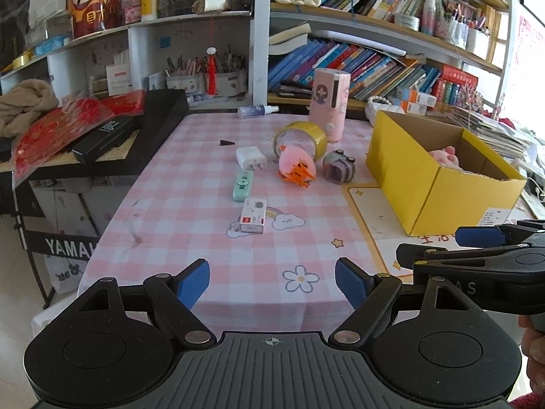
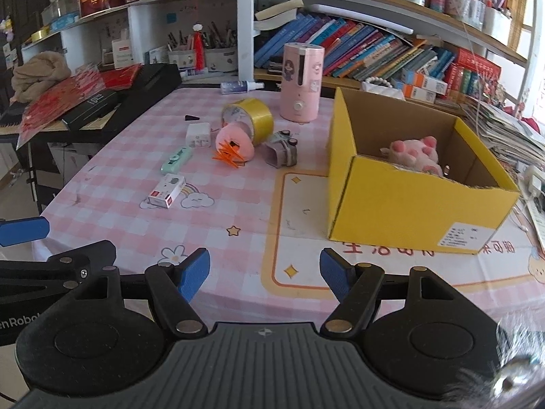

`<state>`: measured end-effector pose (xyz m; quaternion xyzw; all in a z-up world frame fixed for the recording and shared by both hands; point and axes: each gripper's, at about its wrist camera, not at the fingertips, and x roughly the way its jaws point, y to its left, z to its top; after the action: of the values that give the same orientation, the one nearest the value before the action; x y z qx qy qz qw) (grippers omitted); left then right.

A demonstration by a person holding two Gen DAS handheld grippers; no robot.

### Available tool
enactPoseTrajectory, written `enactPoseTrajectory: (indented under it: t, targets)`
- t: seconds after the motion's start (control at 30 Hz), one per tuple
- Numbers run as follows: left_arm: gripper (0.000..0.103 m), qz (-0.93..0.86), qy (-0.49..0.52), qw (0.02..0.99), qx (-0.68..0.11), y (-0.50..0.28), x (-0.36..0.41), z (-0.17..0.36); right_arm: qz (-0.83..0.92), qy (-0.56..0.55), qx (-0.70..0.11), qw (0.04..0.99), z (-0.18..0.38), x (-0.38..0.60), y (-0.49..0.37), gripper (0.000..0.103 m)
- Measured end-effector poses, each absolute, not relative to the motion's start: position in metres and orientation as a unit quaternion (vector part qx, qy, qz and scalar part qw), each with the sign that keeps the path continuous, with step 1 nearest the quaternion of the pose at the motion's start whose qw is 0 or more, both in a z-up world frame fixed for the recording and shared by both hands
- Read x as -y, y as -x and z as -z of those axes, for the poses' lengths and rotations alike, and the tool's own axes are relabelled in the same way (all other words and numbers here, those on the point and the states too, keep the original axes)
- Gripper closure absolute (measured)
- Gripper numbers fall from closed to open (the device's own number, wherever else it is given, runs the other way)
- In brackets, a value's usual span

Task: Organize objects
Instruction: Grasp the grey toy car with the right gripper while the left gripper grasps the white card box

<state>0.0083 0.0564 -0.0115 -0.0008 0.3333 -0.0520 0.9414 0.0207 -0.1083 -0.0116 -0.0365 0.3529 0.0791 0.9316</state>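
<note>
A yellow cardboard box [image 1: 436, 191] [image 2: 408, 201] stands on the right of the pink checked table, with a pink plush toy [image 2: 417, 153] inside. Loose items lie in the middle: a yellow tape roll [image 1: 301, 136] [image 2: 248, 117], a pink fluffy toy with orange spikes [image 1: 296, 165] [image 2: 235, 146], a grey toy camera [image 1: 339, 167] [image 2: 282, 151], a white charger [image 1: 250, 158] [image 2: 198, 134], a mint green gadget [image 1: 243, 185] [image 2: 176, 160] and a small white carton [image 1: 252, 215] [image 2: 167, 191]. My left gripper [image 1: 272, 284] and right gripper [image 2: 265, 272] hover open and empty over the near table edge.
A tall pink humidifier [image 1: 330, 102] [image 2: 301, 81] and a spray bottle [image 1: 257, 110] stand at the table's far side. Bookshelves crowd the back. A black keyboard [image 1: 112, 143] piled with red packets lies to the left. Stacked papers [image 2: 504, 133] sit right of the box.
</note>
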Motion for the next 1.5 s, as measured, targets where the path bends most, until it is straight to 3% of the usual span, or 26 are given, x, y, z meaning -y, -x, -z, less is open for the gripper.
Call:
enactPoseTrajectory:
  t: [0.37,1.1,1.33,1.43,1.5]
  targets:
    - [0.016,0.014,0.006,0.938,-0.346,-0.048,-0.065,0.019,-0.108,0.043,-0.357,0.927,0.016,0.096,-0.072,0.036]
    - [0.019,-0.017,0.015,0.917,-0.398,-0.147,-0.057,0.046,-0.141,0.047,-0.378,0.914,0.032,0.091,-0.194,0.037]
    - [0.034,-0.009,0.003,0.907,-0.422,-0.175,-0.051,0.059,-0.125,0.047,-0.373,0.918,0.038,0.092,-0.225,0.04]
    - [0.047,-0.003,-0.008,0.899,-0.438,-0.184,-0.049,0.068,-0.116,0.049,-0.369,0.921,0.041,0.089,-0.238,0.041]
    - [0.05,0.0,-0.009,0.893,-0.449,-0.19,-0.048,0.073,-0.11,0.054,-0.368,0.922,0.044,0.087,-0.245,0.042]
